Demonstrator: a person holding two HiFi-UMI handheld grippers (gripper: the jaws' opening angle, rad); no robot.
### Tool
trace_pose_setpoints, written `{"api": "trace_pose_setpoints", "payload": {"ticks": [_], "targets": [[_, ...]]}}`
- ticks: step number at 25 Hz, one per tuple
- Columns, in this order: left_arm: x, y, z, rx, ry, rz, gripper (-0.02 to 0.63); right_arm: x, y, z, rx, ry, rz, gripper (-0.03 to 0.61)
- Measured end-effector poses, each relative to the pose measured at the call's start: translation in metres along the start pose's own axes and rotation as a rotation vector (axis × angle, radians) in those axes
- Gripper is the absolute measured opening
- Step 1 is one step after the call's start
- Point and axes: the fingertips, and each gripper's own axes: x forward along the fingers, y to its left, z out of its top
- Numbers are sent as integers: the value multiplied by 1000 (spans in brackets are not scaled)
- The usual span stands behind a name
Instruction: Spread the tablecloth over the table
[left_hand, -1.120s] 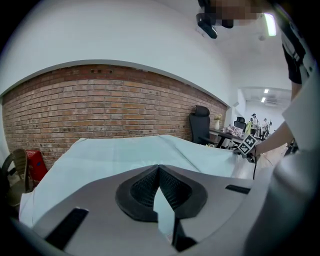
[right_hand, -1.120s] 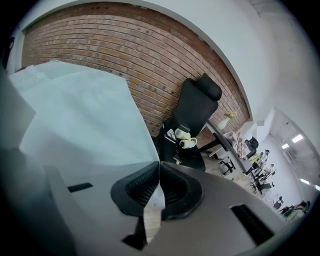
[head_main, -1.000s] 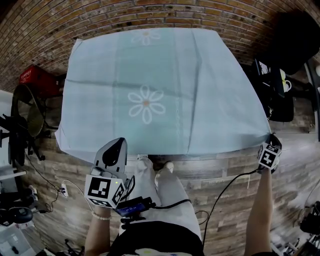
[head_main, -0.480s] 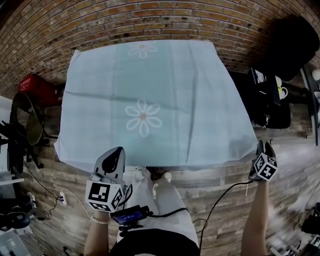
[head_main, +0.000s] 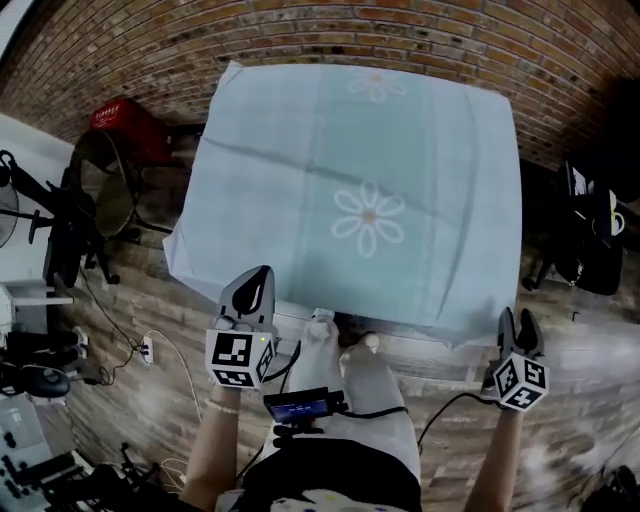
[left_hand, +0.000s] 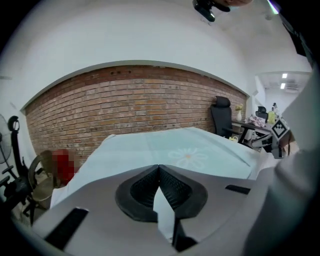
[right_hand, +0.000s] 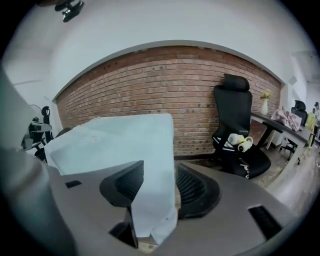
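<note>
Tablecloth (head_main: 350, 200) covers the tabletop completely, hiding it.

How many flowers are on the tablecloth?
2. One white daisy is in the middle of the tablecloth; the other daisy is at its far edge, near the brick wall. More might hide where the cloth hangs over the sides.

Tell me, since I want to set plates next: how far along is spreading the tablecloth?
Done: the pale blue daisy-print tablecloth lies spread out flat. In hand: the left gripper has its jaws shut on the near edge; the right gripper has just been opening its jaws, with the near corner loose between them. Left: probably letting go on the left side and smoothing the diagonal crease.
</note>
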Motion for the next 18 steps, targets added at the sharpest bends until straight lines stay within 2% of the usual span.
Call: {"api": "trace_pose_setpoints", "payload": {"ticks": [4, 7, 10, 13, 18], "targets": [[-35, 93, -40, -63, 38, 199, 19, 11, 29, -13, 21, 21, 23, 243], [-54, 159, -73, -129, 89, 313, 130, 15, 37, -21, 6, 63, 15, 265], [-64, 210, -106, -217, 139, 411, 145, 18, 42, -23, 5, 92, -5, 265], [-61, 233, -128, -247, 180, 438, 160, 20, 46, -24, 11, 105, -30, 266], [-45, 235, -136, -292, 178, 397, 211, 27, 55, -23, 42, 100, -40, 277]]}}
